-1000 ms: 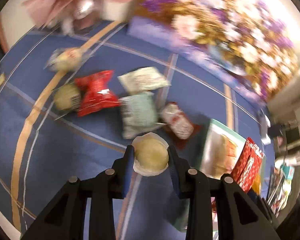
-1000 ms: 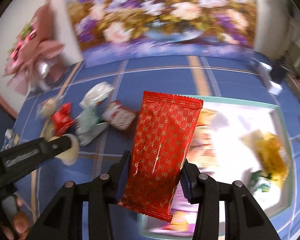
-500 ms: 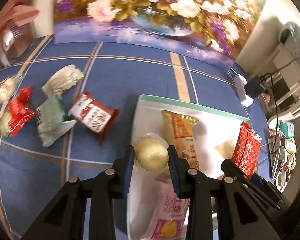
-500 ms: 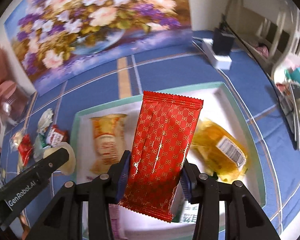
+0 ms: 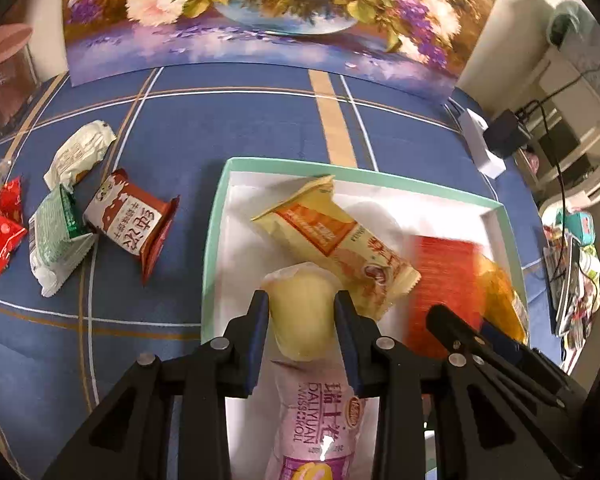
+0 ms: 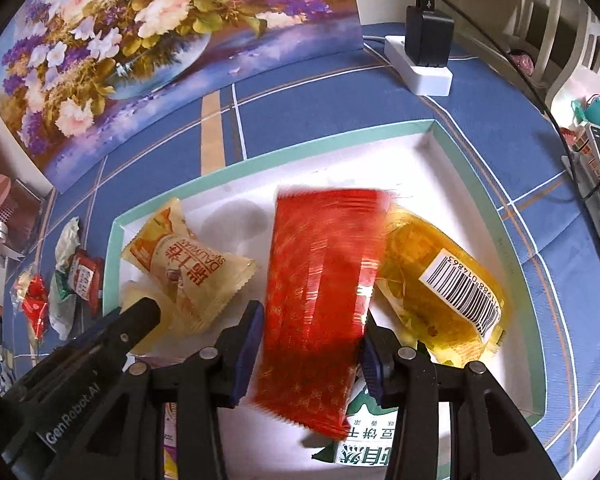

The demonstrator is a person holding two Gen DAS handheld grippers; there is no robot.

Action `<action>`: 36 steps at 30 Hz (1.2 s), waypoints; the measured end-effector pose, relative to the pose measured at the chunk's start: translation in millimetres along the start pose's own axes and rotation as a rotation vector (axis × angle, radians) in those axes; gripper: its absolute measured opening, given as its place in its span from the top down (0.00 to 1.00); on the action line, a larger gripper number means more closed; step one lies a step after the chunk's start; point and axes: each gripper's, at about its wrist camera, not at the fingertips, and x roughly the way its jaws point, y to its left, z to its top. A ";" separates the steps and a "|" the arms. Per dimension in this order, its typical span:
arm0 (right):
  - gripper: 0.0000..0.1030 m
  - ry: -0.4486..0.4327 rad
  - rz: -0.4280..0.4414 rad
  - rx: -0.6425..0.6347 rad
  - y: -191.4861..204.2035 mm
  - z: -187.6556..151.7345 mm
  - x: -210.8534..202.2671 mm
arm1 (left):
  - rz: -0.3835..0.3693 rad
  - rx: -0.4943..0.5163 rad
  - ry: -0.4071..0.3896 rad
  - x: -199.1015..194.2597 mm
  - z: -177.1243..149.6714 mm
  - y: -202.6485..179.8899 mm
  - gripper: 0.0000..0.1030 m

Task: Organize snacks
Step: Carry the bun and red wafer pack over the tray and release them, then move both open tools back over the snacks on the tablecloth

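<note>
Change: a second back both claws were over the blue table beside the loose snacks; now both are hanging over the white tray (image 5: pixel 214 216), pointing steeply down into it.
Left claw (image 5: pixel 302 320): pinching the round pale bun (image 5: pixel 302 312) between its blue pads, jaws narrow, bun not yet resting on the tray as far as I can judge.
Right claw (image 6: pixel 312 344): closing on the red packet (image 6: pixel 320 292), which is blurring in both views; the packet's far end is lying over the yellow bag (image 6: pixel 440 272), so it seems to be tipping or swinging as the claw comes down.
Tray contents: an orange-and-cream packet (image 5: pixel 336 240) in the middle, the yellow bag on the right, a pink roll (image 5: pixel 320 432) under the left claw, a green-and-white pack (image 6: pixel 364 452) under the right claw.
Still on the table: the brown-and-white packet (image 5: pixel 130 222), the green packet (image 5: pixel 56 240), the small red packet (image 5: pixel 0 226) and the cream wrapper (image 5: pixel 80 152), all left of the tray and apart from it.
Meaning for the task: two more snacks are arriving at the tray together; judging by the pose, letting go is the next step, then a return for the table group.
Risk: the tray is crowding; the bun may roll off the pink roll when freed.
</note>
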 end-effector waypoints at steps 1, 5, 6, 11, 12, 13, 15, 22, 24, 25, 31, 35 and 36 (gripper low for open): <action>0.53 -0.006 0.007 0.000 0.3 0.5 -1.2 | -0.002 -0.004 0.000 -2.1 0.2 -0.1 0.66; 0.53 -0.014 0.022 -0.005 0.8 2.0 -7.9 | -0.008 -0.004 -0.011 -13.3 2.5 -2.4 0.66; 0.53 -0.017 0.022 -0.006 0.3 2.4 -9.9 | -0.002 -0.002 -0.019 -18.2 3.7 -3.1 0.66; 0.53 -0.044 0.025 -0.006 -0.6 5.5 -23.7 | 0.031 -0.016 -0.036 -34.9 8.6 0.7 0.64; 0.53 -0.046 0.026 -0.008 -0.6 5.9 -24.7 | 0.046 -0.022 -0.035 -36.3 9.0 2.5 0.59; 0.51 -0.047 0.026 -0.011 -0.5 5.9 -25.3 | 0.063 -0.029 -0.034 -37.8 9.1 5.6 0.55; 0.39 -0.039 0.031 -0.011 -0.1 5.5 -24.3 | 0.108 -0.050 -0.043 -39.4 9.5 12.3 0.32; 0.09 -0.038 0.044 -0.040 7.1 3.1 -18.8 | 0.261 -0.109 -0.061 -35.0 7.8 39.2 0.11; 0.00 -0.044 0.046 -0.047 8.8 3.5 -19.6 | 0.277 -0.113 -0.058 -34.2 7.6 42.8 0.11; 0.00 -0.049 0.049 -0.049 9.7 3.4 -20.3 | 0.281 -0.113 -0.058 -33.6 7.7 43.6 0.10; 0.00 -0.054 0.042 -0.064 11.7 3.8 -20.6 | 0.306 -0.100 -0.079 -38.4 6.4 41.6 0.09; 0.00 -0.057 0.064 -0.050 10.3 4.1 -22.6 | 0.306 -0.098 -0.093 -43.2 7.6 40.9 0.09; 0.00 -0.058 0.070 -0.047 10.4 3.7 -23.5 | 0.308 -0.098 -0.097 -45.4 7.8 41.1 0.09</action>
